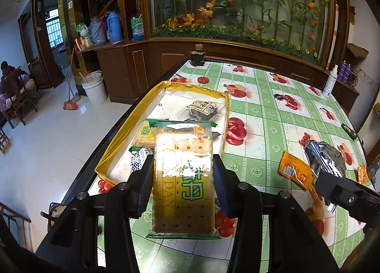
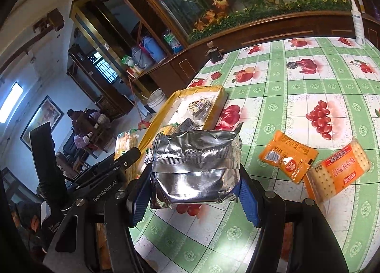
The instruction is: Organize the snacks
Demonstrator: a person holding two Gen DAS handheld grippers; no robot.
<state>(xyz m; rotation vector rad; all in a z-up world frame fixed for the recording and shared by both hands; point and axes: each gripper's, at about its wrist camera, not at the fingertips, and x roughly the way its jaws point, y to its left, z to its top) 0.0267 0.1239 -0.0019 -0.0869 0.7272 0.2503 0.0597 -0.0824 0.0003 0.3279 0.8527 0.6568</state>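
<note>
Holding steady on both sides: my left gripper [image 1: 182,175] is clamped on a clear-wrapped pack of pale square crackers with green lettering [image 1: 182,178], its black pads pressing the pack's long edges, and the pack hangs lengthwise between them above the near end of the shallow cardboard box lined with yellow tape [image 1: 123,137]. That box sits at the left edge of the table covered in a green-and-white checked cloth with red fruit prints [image 1: 268,111]. Inside it I can see a small clear bag of dark bits with a printed label [image 1: 201,110] toward the far end, and another green-trimmed cracker pack [image 1: 142,134] lying under the one I carry. My right gripper [image 2: 194,178] is closed on a crumpled silver foil packet [image 2: 196,166], blue-edged pads squeezing its two sides, and it floats just right of the box's near corner, above the cloth. Out on the cloth to the right lie an orange sachet [image 2: 288,156] and, just beside it, an orange-labelled pack of crackers [image 2: 337,173]; whether they touch I cannot tell. At the far table edge stands a small dark bottle [image 1: 197,55], and far right a white spray bottle [image 2: 358,23].
</note>
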